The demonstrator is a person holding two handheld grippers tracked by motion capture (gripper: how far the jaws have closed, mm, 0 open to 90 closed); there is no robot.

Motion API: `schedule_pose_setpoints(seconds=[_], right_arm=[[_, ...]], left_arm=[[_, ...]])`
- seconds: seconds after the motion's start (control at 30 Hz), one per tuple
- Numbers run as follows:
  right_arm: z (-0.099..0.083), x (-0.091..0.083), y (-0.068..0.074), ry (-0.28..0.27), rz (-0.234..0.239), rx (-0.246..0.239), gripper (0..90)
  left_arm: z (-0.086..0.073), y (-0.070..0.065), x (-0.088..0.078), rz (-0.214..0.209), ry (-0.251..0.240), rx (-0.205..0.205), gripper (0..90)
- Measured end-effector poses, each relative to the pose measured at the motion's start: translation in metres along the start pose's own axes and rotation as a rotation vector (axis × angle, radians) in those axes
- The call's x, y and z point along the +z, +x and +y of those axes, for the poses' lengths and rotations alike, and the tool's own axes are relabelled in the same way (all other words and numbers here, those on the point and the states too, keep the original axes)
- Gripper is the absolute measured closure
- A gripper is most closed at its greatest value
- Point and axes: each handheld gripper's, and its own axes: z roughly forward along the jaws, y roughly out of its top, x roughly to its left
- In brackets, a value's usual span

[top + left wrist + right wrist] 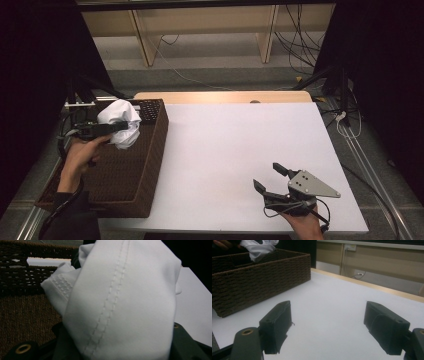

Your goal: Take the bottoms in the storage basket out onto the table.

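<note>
Left hand-held gripper [116, 127] was clamped on a bunched white cloth [120, 123], held just above the open top of the wicker basket [150, 165], over the basket's far end. In the left gripper view the cloth [120, 302] bulged out between the jaws, a double stitched seam running down it, basket weave behind and below. The cloth was in the air and I could not tell whether its lower fold touched the basket's inside.

Step in hand, as I judge it: moving the cloth between basket and worktop [240, 150], either lifting it out or about to drop it in; the frames don't settle which. If it goes in, the next move calls for lowering toward the basket floor and spreading the jaws so the cloth falls free, not snagging on the rim. If it comes out, it calls for carrying the cloth clear of the basket's near wall and onto the worktop.

Right hand-held gripper [272, 180] sat well apart from the basket, on the worktop's near right part, jaws spread wide, nothing between them. In the right gripper view its 2 pads [275, 327] framed bare worktop, with the basket [262, 282] beyond.
</note>
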Motion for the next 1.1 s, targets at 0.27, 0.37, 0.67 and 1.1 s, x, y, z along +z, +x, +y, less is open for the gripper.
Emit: schedule_pose_setpoints(seconds=[0.27, 0.37, 0.67, 1.1], right_arm=[[0.0, 0.0, 0.0, -0.005, -0.001, -0.002, 23.2], [0.0, 0.0, 0.0, -0.005, -0.001, -0.001, 23.2], [0.0, 0.0, 0.0, -0.005, 0.0, -0.003, 23.2], [0.0, 0.0, 0.0, -0.006, 0.003, -0.002, 23.2]], left_arm=[[0.005, -0.013, -0.007, -0.034, -0.036, 0.021, 53.7], [0.007, -0.022, -0.007, -0.072, -0.051, 0.025, 53.7], [0.008, -0.037, -0.006, -0.123, -0.065, 0.043, 53.7], [0.007, -0.085, 0.006, -0.21, -0.044, 0.142, 53.6]])
